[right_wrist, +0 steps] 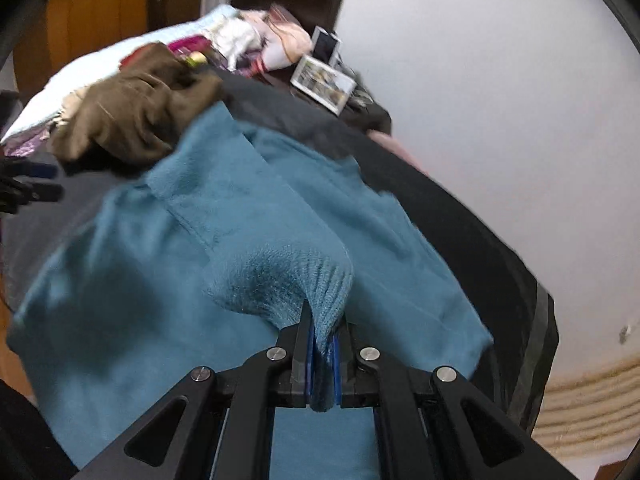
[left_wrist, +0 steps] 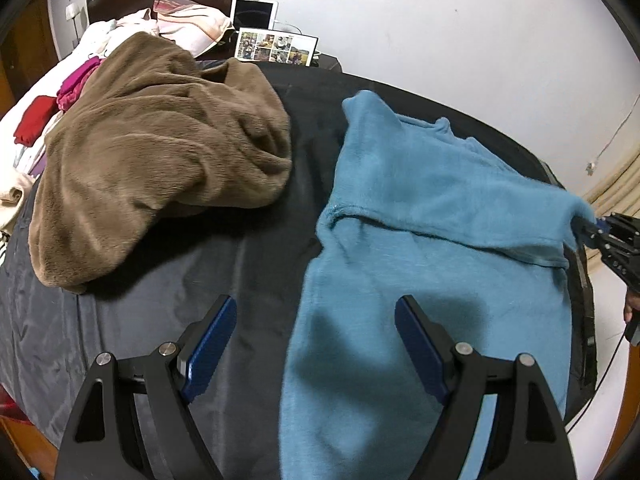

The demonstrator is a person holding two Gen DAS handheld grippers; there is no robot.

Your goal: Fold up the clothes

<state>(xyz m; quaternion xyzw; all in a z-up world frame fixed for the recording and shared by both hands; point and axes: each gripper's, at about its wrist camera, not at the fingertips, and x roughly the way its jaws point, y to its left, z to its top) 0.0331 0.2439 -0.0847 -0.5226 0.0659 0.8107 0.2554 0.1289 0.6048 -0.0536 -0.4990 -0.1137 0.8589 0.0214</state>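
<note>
Your left wrist view looks forward from low over the near edge of the blue sweater [left_wrist: 432,208], toward the photo frame [left_wrist: 277,47] at the wall beyond it. Your right wrist view sits much closer, at the sweater's [right_wrist: 168,248] right-hand cuff, angled across it toward the same frame [right_wrist: 324,85]. Both share the sweater and the brown garment [left_wrist: 160,152] (left of it).

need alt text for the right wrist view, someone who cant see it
The right hand-held gripper is shut on the ribbed cuff of a teal fleece sweater spread over a dark bed cover. A crumpled brown fleece garment lies beyond it, near a white wall.
</note>
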